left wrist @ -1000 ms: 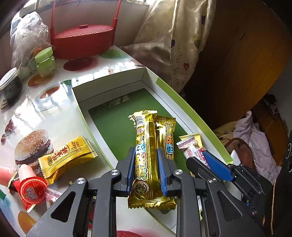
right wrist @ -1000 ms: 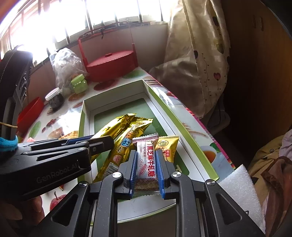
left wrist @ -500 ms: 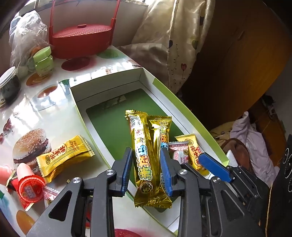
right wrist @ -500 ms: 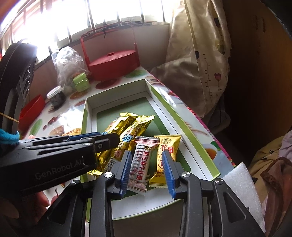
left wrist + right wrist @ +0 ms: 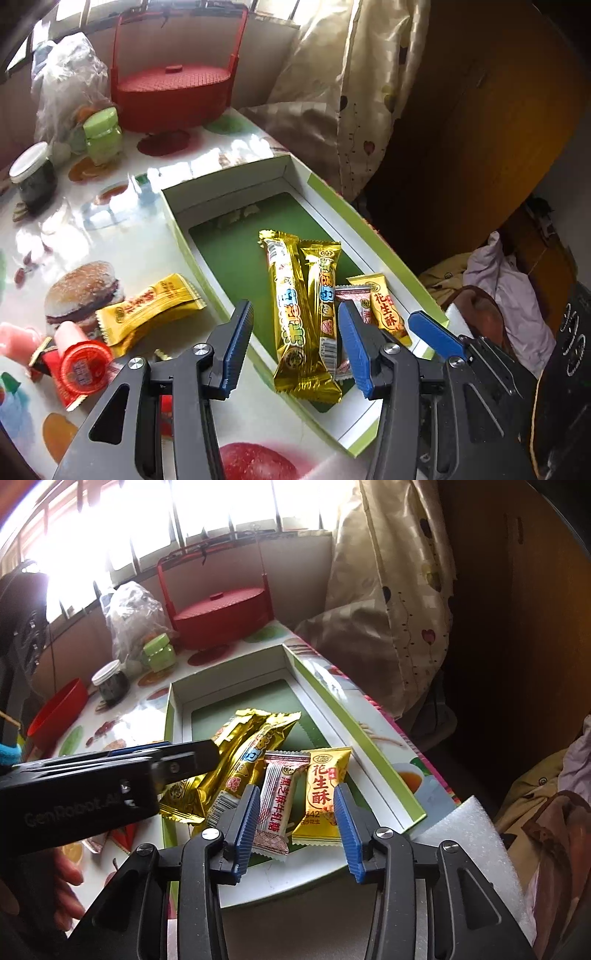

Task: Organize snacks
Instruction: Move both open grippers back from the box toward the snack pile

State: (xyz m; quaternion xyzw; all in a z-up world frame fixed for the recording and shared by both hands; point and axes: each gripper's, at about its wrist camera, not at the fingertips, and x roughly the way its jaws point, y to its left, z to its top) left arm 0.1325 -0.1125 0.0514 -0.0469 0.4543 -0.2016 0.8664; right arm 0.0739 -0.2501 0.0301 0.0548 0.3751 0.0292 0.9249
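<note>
A shallow green-and-white box point(image 5: 369, 236) lies on the printed table. In it lie two gold bars point(image 5: 291, 314), a white-and-red candy point(image 5: 279, 797) and a yellow peanut candy point(image 5: 323, 790). My left gripper point(image 5: 294, 308) hovers just above the gold bars. Its jaws are opening and the pads touch nothing. My right gripper point(image 5: 296, 790) is over the two small candies, its jaws also opening and clear of the wrappers. Left of the box on the table are another yellow candy point(image 5: 147, 306) and a red jelly cup point(image 5: 81, 365).
A red lidded basket point(image 5: 173, 92), a green jar point(image 5: 103, 133), a dark jar with a white lid point(image 5: 33, 177) and a plastic bag point(image 5: 66, 85) stand at the back. A red bowl point(image 5: 59, 712) sits far left. White foam point(image 5: 472, 834) lies at the table's near right edge, with a curtain point(image 5: 351, 92) beyond it.
The left gripper let go of the long gold bar and rose a little. The right gripper let go of the white-and-red candy. Both snacks now lie in the box.
</note>
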